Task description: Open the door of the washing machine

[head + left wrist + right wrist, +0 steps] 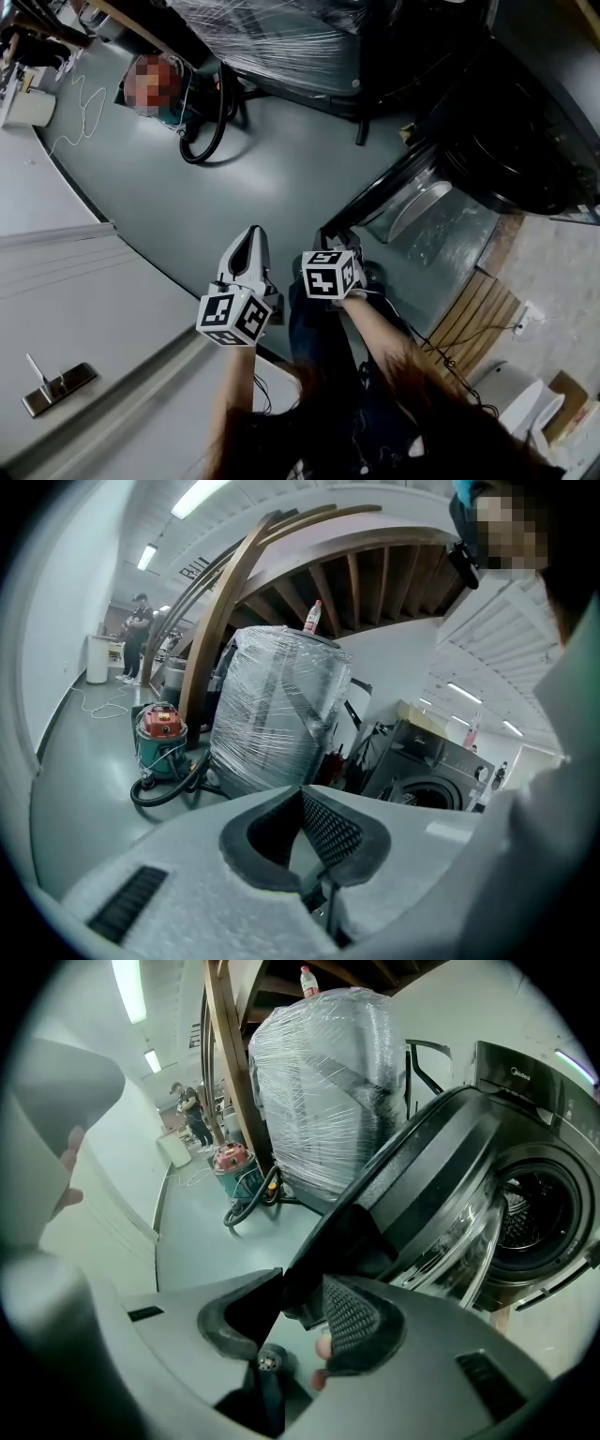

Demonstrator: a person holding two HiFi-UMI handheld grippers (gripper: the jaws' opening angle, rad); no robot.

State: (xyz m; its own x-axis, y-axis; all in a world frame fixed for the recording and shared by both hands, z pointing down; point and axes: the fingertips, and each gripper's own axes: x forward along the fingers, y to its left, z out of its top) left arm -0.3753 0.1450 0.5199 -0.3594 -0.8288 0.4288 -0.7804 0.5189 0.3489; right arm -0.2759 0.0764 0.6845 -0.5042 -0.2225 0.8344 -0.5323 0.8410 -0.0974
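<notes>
The door (441, 1176) hangs swung wide, leaving the drum mouth (534, 1213) behind it unblocked. Left of the door, bare floor (234, 187) gives passage. Beyond that floor stand a wrapped load (328, 1082) and a vacuum (232, 1160), its hose sprawled.

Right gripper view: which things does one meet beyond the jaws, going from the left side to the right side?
Person → vacuum → wrapped load → door → drum
</notes>
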